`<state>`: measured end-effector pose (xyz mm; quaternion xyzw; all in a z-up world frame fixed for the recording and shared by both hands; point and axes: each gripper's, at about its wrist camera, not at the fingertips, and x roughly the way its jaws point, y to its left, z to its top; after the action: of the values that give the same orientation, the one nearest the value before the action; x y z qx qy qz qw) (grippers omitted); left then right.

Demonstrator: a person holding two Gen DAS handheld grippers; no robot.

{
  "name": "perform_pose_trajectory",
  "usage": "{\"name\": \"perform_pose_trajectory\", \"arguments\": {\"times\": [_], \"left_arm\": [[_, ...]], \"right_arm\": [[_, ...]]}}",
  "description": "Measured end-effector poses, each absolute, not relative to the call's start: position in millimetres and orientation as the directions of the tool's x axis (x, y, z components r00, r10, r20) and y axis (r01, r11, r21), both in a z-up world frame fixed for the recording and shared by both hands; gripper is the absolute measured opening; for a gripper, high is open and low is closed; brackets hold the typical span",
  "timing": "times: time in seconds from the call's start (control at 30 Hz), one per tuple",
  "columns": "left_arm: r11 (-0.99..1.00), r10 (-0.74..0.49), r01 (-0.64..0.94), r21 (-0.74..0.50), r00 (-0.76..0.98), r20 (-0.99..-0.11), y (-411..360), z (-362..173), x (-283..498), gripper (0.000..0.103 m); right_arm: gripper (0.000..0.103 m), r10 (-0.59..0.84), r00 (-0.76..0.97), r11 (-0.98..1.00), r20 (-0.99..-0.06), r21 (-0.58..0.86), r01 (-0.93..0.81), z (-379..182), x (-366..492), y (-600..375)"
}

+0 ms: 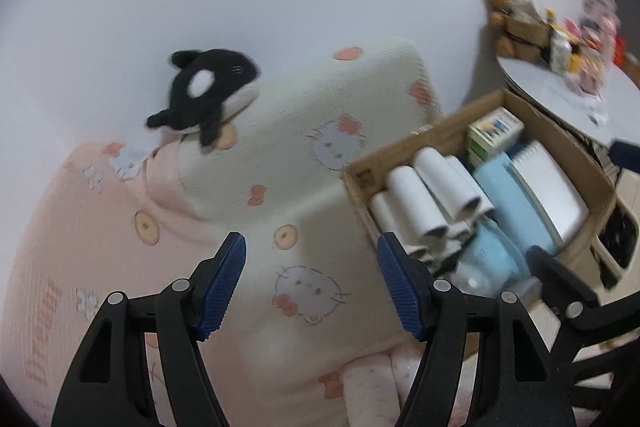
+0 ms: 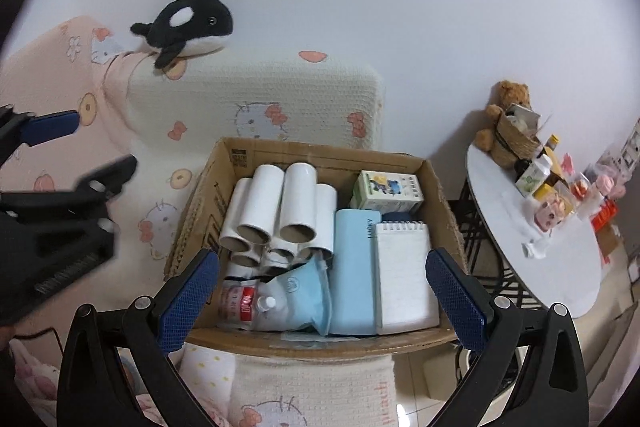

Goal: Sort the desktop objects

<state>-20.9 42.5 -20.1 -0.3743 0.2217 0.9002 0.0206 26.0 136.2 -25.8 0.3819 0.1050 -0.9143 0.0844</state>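
Right gripper (image 2: 322, 297) spread wide, blue ribbed pads empty, hanging at lower centre of the right wrist view above the open brown cardboard box (image 2: 320, 151). Left gripper (image 1: 312, 285) likewise spread wide and empty, lower centre of the left wrist view, over the cream and pink cat-print blanket (image 1: 304, 163). Packed inside the box: white cardboard tubes (image 2: 276, 207) stacked at left, a pale blue flat case (image 2: 354, 267) in the middle, a white spiral-bound notepad (image 2: 404, 275) at right, a small green-and-white printed carton (image 2: 386, 191) at the far right corner, a crumpled pale blue pouch (image 2: 304, 287) and a red-labelled white packet (image 2: 240, 303) at the near edge. Black and white plush orca (image 2: 188, 23) perched on the blanket's ridge, upper left. Round white table (image 2: 560, 267) at right, carrying a brown teddy bear (image 2: 506, 115) and small bottles and packets, blurred.
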Motion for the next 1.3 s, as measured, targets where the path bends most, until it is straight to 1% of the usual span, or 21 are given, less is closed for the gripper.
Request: {"name": "perform_pose_trajectory", "arguments": {"times": [0.03,0.1,0.2,0.33,1.0,1.3], "left_arm": [[-0.898,-0.122,-0.213,0.385,-0.721,-0.682,44,-20,-20,0.069],[-0.901,-0.102,-0.223,0.371,-0.724,-0.682,45,-19,-18,0.069],[-0.904,-0.084,-0.232,0.36,-0.728,-0.68,46,-17,-17,0.069],[-0.892,-0.094,-0.243,0.38,-0.724,-0.684,52,-20,-17,0.069],[-0.885,-0.095,-0.269,0.38,-0.695,-0.713,56,-28,-22,0.069],[-0.883,-0.099,-0.269,0.385,-0.696,-0.711,57,-28,-22,0.069]], "right_arm": [[0.102,-0.086,-0.693,-0.962,-0.716,-0.12,0.244,-25,27,137],[0.102,-0.059,-0.701,-0.964,-0.711,-0.142,0.224,-25,28,139],[0.102,-0.07,-0.704,-0.969,-0.707,-0.119,0.216,-23,28,145],[0.102,-0.057,-0.707,-0.97,-0.705,-0.129,0.208,-23,28,147],[0.102,-0.036,-0.695,-0.972,-0.718,-0.136,0.191,-30,25,153],[0.102,-0.029,-0.7,-0.973,-0.714,-0.139,0.182,-29,27,154]]}}
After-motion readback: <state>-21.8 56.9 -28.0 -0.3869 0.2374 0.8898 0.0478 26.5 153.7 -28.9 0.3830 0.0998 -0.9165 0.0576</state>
